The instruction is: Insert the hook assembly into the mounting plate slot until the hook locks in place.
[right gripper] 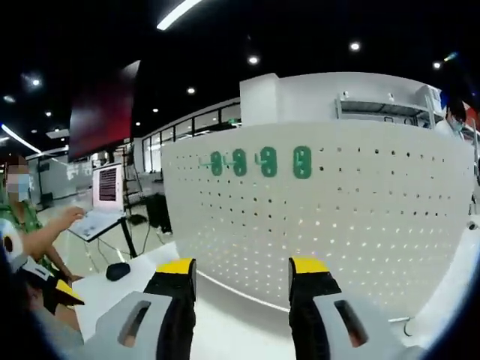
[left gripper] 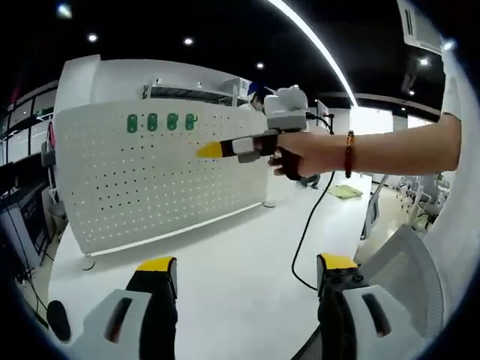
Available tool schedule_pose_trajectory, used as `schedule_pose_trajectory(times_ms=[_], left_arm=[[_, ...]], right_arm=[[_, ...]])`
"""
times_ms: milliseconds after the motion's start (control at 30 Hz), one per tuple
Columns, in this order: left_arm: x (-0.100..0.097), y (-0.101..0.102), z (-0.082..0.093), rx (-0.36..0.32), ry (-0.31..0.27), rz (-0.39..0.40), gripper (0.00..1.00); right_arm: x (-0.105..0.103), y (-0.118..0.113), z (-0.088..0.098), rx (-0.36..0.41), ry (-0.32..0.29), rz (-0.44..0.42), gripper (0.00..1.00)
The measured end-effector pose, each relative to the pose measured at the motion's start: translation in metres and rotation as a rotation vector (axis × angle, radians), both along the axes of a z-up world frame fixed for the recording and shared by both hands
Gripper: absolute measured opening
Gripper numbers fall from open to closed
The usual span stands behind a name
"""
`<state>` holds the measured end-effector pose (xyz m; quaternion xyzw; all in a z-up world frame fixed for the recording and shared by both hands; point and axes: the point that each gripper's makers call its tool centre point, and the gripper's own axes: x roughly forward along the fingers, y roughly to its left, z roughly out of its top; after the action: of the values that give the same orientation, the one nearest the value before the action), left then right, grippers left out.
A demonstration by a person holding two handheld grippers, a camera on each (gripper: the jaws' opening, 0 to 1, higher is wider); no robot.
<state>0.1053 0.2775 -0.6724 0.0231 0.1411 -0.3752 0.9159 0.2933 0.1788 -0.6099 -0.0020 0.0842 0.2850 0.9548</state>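
A white pegboard mounting plate [left gripper: 150,180] stands upright on the white table [left gripper: 232,277]. Several green hook assemblies [left gripper: 161,121] sit in a row in its top holes. In the right gripper view the same plate [right gripper: 330,217] faces me, with the green hooks [right gripper: 268,161] near its upper edge. My left gripper [left gripper: 247,270] is open and empty, low over the table and well back from the plate. My right gripper [left gripper: 211,150], held by a hand, points its yellow tips at the plate just below and right of the hooks. Its own view shows it [right gripper: 242,270] open with nothing between the jaws.
A black cable [left gripper: 306,240] trails from the right gripper to the table. A mesh chair back [left gripper: 405,262] is at the right. A seated person [right gripper: 30,225] reaches to a laptop [right gripper: 105,202]; a black mouse [right gripper: 118,271] lies on the table. The left gripper [right gripper: 60,291] shows low left.
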Motion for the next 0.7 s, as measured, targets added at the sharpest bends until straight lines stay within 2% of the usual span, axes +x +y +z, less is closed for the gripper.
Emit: schedule_pose_trajectory(times_ms=[67,100,167,300,400,467,600,700], left_arm=[[0.000,-0.003,0.002,0.002,-0.004,-0.007,0.78],[-0.001,-0.005,0.002,0.004,-0.004,-0.013,0.78],[-0.002,-0.008,0.004,0.013,-0.011,-0.020,0.78],[-0.002,-0.012,0.008,0.010,-0.019,-0.027,0.78],[0.000,-0.015,0.010,0.004,-0.021,-0.026,0.78],[-0.001,-0.017,0.013,0.000,-0.028,-0.033,0.79],[0.000,-0.016,0.015,0.002,-0.035,-0.033,0.79],[-0.001,-0.011,0.014,0.008,-0.031,-0.025,0.79]], right_arm=[[-0.012,-0.001,0.000,-0.014,-0.013,0.024,0.50],[-0.018,-0.005,0.003,0.004,-0.024,0.015,0.50],[-0.026,-0.007,0.003,0.000,-0.019,0.032,0.51],[-0.044,-0.016,0.006,0.019,-0.030,0.020,0.51],[-0.059,-0.014,0.001,-0.030,-0.039,0.044,0.53],[-0.071,-0.011,0.000,-0.025,-0.038,0.081,0.55],[-0.087,-0.017,0.003,-0.036,-0.060,0.085,0.63],[-0.097,-0.020,0.005,-0.033,-0.061,0.091,0.65]])
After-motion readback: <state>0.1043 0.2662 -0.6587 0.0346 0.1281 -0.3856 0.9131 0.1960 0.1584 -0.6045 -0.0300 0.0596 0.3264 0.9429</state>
